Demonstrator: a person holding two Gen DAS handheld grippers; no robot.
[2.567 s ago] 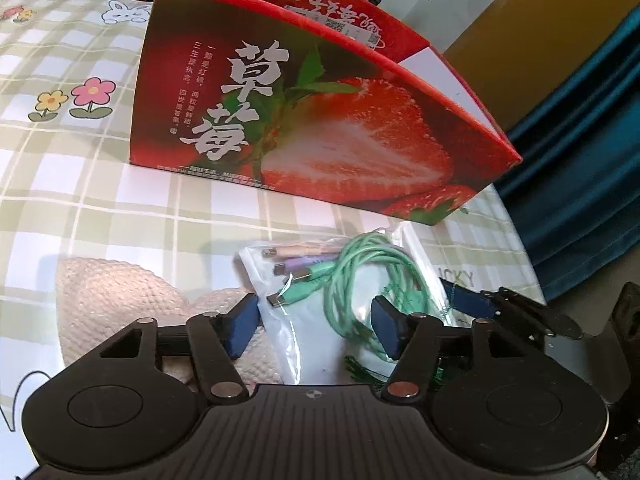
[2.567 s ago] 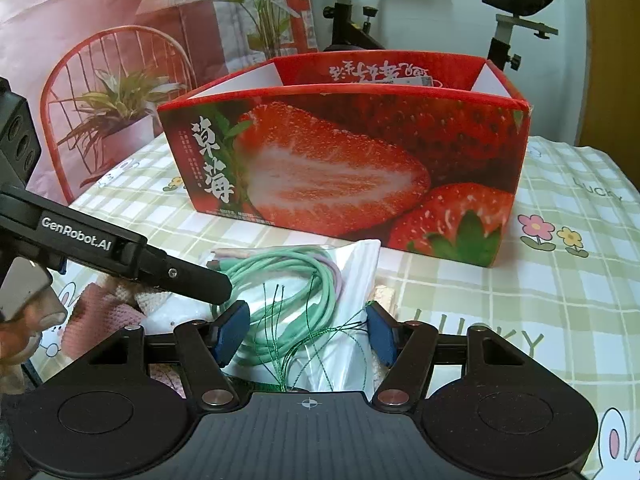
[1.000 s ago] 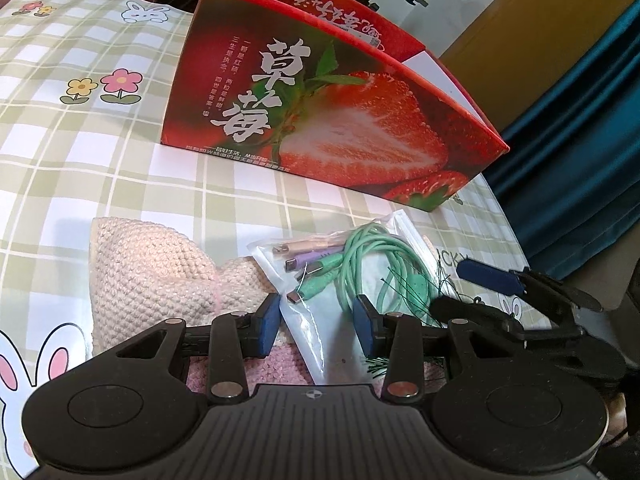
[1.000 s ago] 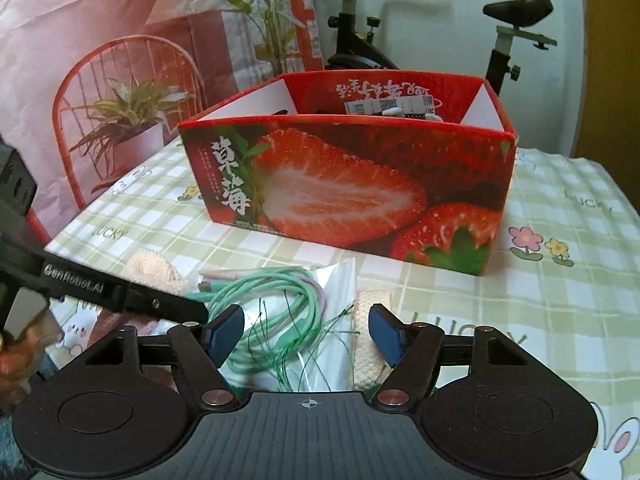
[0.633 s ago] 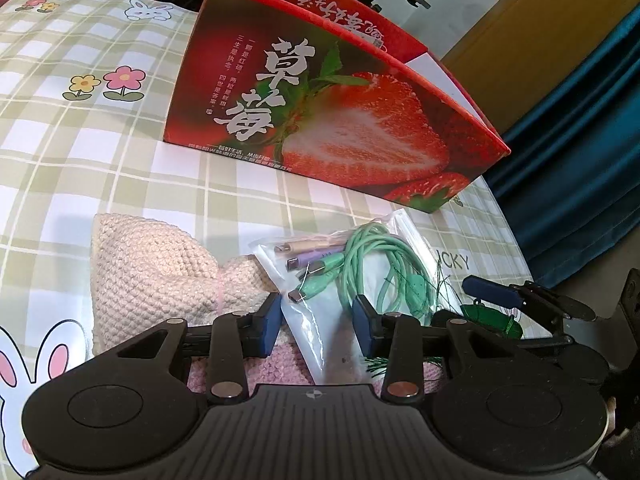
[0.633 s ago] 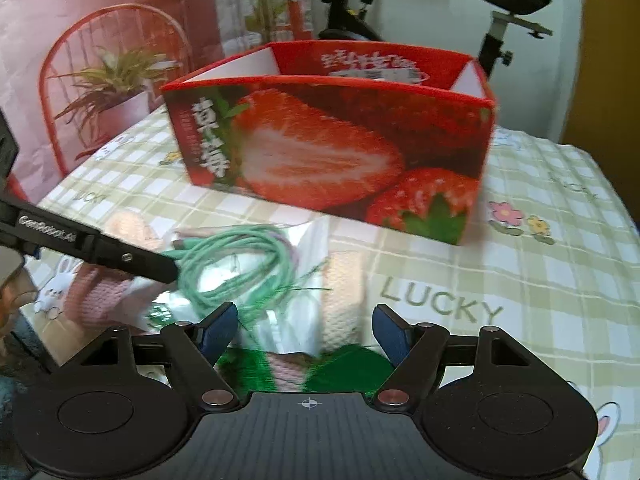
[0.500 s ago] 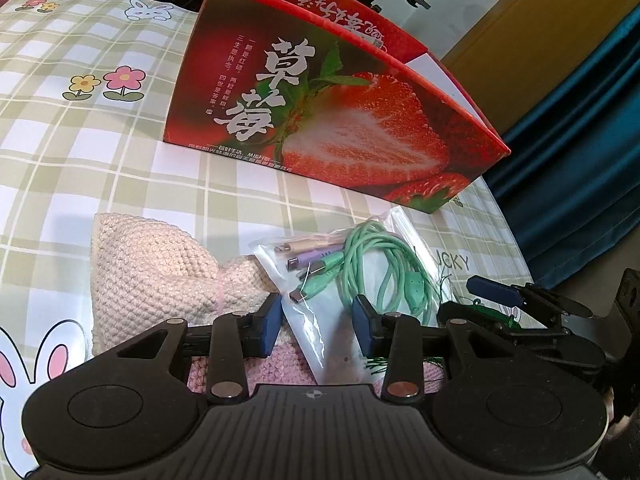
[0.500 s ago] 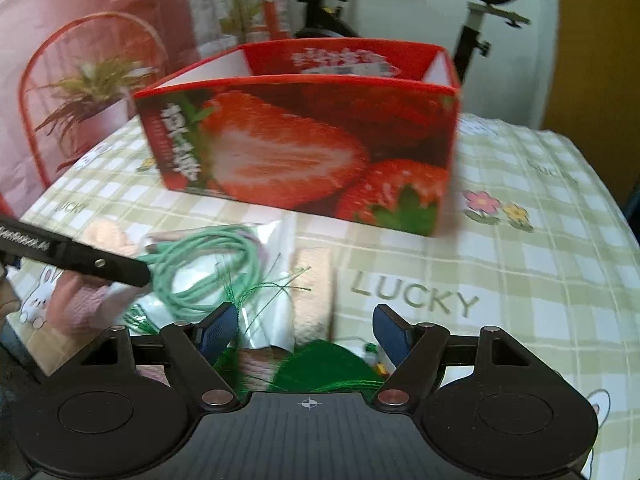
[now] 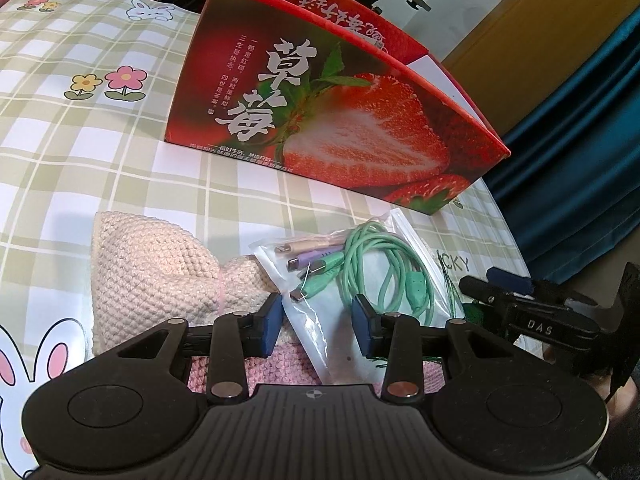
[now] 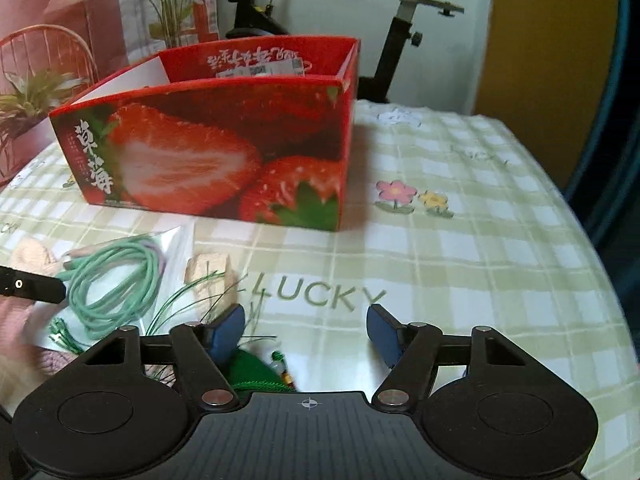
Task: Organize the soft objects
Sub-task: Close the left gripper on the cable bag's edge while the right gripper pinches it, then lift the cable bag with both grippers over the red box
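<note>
A clear bag of green and purple cables lies on a beige knitted piece and a pink knit. My left gripper is over the bag's near corner. The bag looks flat in the gap between its pads, and I see no squeeze on it. My right gripper is to the right of the bag with its jaws closing. A green tasselled thing lies under its left finger, and bare cloth shows between the tips. The red strawberry box stands open behind.
A checked tablecloth covers the table, whose right edge curves away. A beige knit strip lies beside the bag. Packets sit inside the box. An exercise bike and a blue curtain stand beyond the table.
My right gripper has swung to the right, off the cable bag and onto the green tasselled thing, and its jaws have narrowed a little. The left gripper has kept still.
</note>
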